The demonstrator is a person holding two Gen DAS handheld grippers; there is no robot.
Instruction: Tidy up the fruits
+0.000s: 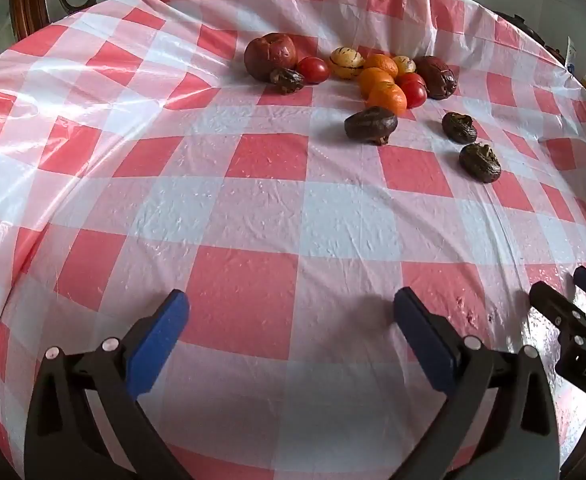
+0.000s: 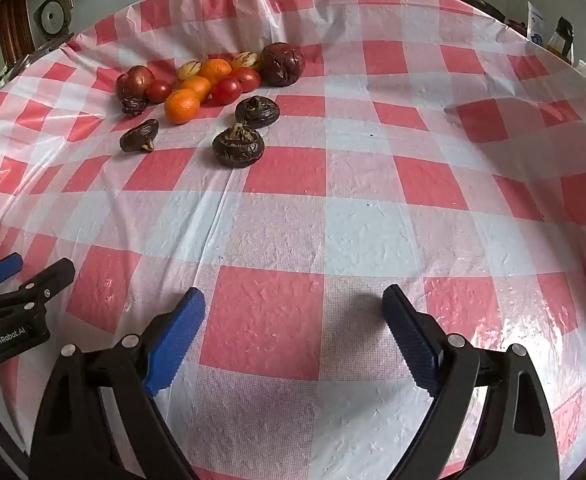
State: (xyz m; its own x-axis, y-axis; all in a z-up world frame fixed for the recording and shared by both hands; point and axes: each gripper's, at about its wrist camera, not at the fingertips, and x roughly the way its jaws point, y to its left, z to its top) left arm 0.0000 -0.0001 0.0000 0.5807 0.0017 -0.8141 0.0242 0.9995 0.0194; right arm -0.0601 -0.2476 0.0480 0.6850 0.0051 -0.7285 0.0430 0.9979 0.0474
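A heap of fruit lies at the far side of the table: orange mandarins (image 1: 387, 96) (image 2: 181, 106), red tomatoes (image 1: 313, 69) (image 2: 226, 90), yellow striped melons (image 1: 346, 62) (image 2: 189, 69), a big dark red fruit (image 1: 269, 55) (image 2: 135, 80) and another dark one (image 1: 437, 76) (image 2: 283, 64). Several shrivelled dark brown fruits (image 1: 371, 124) (image 2: 238, 146) lie loose in front of the heap. My left gripper (image 1: 291, 308) hangs open over bare cloth, well short of the fruit. My right gripper (image 2: 294, 302) is also open and empty, beside the left one.
A red and white checked plastic cloth (image 1: 253, 208) (image 2: 333, 208) covers the round table. Each gripper shows at the edge of the other's view: the right gripper (image 1: 577, 292), the left gripper (image 2: 33, 270). Furniture and bottles (image 2: 561, 36) stand beyond the far edge.
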